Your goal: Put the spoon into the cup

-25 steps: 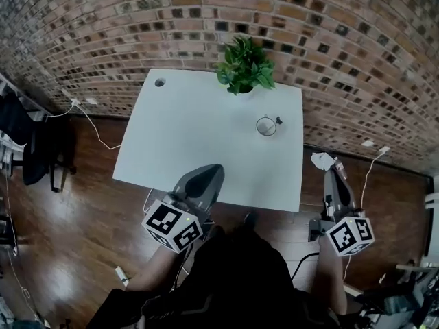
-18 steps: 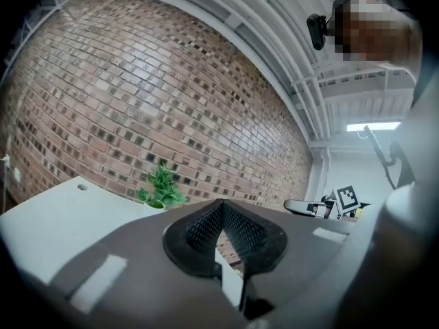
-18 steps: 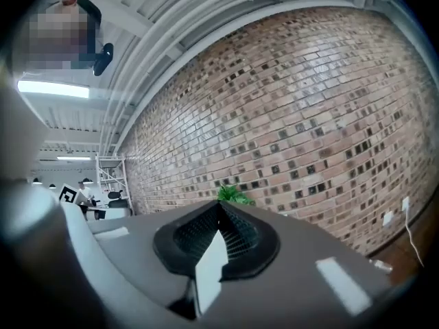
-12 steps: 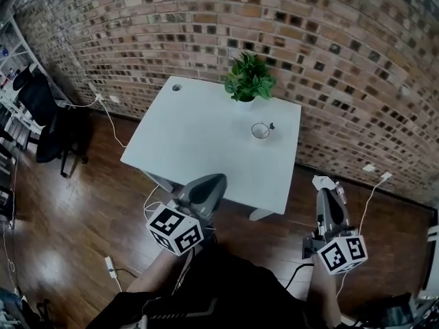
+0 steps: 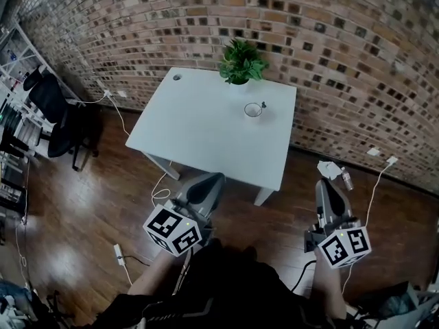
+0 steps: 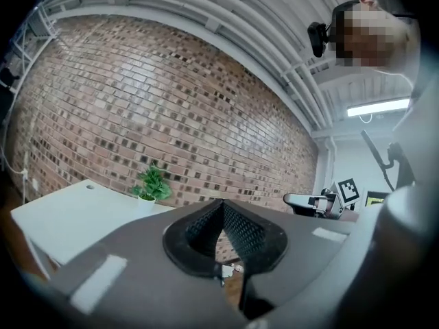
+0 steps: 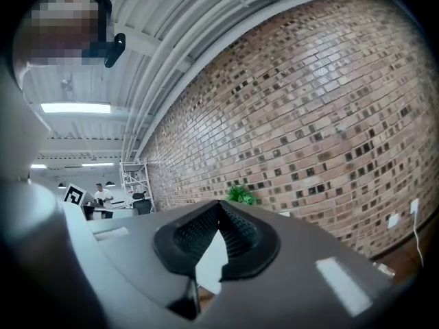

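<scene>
A white rectangular table (image 5: 206,125) stands in the upper middle of the head view, its far edge against a curved red-brown brick wall (image 5: 343,40). A small round hole (image 5: 177,77) shows near the table's upper left corner. At the far edge stands a leafy green plant in a white pot (image 5: 241,62). Just below and right of it, on the tabletop, is a small round pale cup (image 5: 253,111). A thin dark piece (image 5: 263,105) touches the cup's right rim; it is too small to tell whether it is the spoon or whether it lies inside.

Both tools hang over dark polished wooden floor (image 5: 82,204) in the lower half of the frame, well apart from the table's contents. The grey left gripper (image 5: 209,178) is clenched, its ribbed pads (image 6: 206,225) meeting at the tip with nothing between them. The grey right gripper (image 5: 321,181) is likewise clenched on nothing, its pads (image 7: 236,232) pressed together.

A black office chair (image 5: 51,108) sits at the left edge, beside white cables and a white power strip (image 5: 118,255) on the floor. A crumpled white scrap (image 5: 328,168) and a small bottle (image 5: 346,179) lie near the right tool's tip. White ceiling pipes (image 6: 226,26) run overhead in the left gripper view.
</scene>
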`<state>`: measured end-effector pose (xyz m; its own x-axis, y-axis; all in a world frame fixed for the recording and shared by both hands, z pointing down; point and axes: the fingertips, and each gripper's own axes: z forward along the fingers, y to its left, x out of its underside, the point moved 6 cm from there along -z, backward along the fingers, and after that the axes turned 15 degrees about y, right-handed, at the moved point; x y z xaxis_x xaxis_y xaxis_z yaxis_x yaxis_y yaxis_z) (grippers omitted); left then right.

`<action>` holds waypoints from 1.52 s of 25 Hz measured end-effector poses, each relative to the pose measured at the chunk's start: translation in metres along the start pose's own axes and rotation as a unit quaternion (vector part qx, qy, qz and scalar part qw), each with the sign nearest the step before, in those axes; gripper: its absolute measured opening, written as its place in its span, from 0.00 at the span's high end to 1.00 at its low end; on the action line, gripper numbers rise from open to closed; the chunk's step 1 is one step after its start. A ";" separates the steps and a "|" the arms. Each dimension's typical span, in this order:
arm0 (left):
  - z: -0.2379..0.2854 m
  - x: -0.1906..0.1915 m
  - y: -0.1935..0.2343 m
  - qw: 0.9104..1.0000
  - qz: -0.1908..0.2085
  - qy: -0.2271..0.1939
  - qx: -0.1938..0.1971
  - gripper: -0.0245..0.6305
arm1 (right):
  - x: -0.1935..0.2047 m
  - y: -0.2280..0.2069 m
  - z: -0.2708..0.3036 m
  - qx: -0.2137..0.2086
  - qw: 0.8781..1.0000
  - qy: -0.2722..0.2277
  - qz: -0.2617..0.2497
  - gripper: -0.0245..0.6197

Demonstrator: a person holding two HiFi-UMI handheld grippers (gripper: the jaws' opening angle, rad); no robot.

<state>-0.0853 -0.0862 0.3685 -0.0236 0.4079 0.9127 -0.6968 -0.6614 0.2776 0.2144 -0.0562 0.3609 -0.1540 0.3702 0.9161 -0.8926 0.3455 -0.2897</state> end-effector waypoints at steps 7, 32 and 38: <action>-0.046 0.011 -0.002 1.000 0.014 0.006 0.010 0.97 | 0.011 0.042 -0.018 0.012 1.000 -0.014 -0.003 0.95; -0.151 0.060 -0.080 1.000 0.019 -0.008 0.023 0.97 | 0.056 0.134 -0.132 -0.013 0.999 -0.012 -0.037 0.95; -0.153 0.071 -0.123 1.000 0.015 -0.001 0.016 0.97 | 0.072 0.119 -0.162 -0.022 0.999 -0.003 -0.033 0.95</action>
<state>-0.1109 0.1205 0.3534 -0.0423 0.3858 0.9216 -0.6732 -0.6926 0.2590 0.1664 0.1515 0.3473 -0.0974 0.3401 0.9353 -0.8817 0.4063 -0.2396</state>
